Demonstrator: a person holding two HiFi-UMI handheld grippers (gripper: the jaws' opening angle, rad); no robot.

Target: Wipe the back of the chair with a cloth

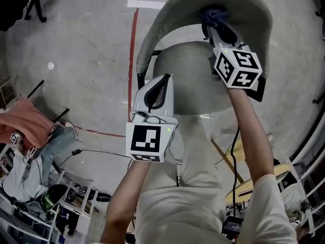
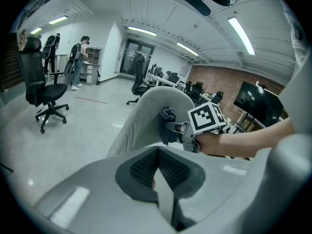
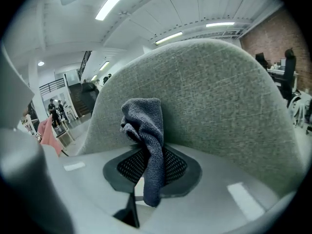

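Note:
The grey fabric chair back [image 1: 167, 14] curves round the seat [image 1: 188, 85] below me. My right gripper [image 1: 215, 25] is shut on a dark blue cloth [image 1: 214, 14] that is pressed against the inner face of the chair back near its top. In the right gripper view the cloth [image 3: 146, 140] hangs bunched between the jaws, in front of the chair back [image 3: 219, 96]. My left gripper [image 1: 165, 79] is shut on nothing, beside the chair's left edge. The left gripper view shows the cloth [image 2: 168, 123] on the chair back [image 2: 144, 113].
A red line [image 1: 133, 50] runs across the concrete floor left of the chair. A pink garment [image 1: 25, 123] and cluttered shelves [image 1: 61, 197] lie at the lower left. A black office chair [image 2: 44, 89] and a person [image 2: 78, 62] stand farther off.

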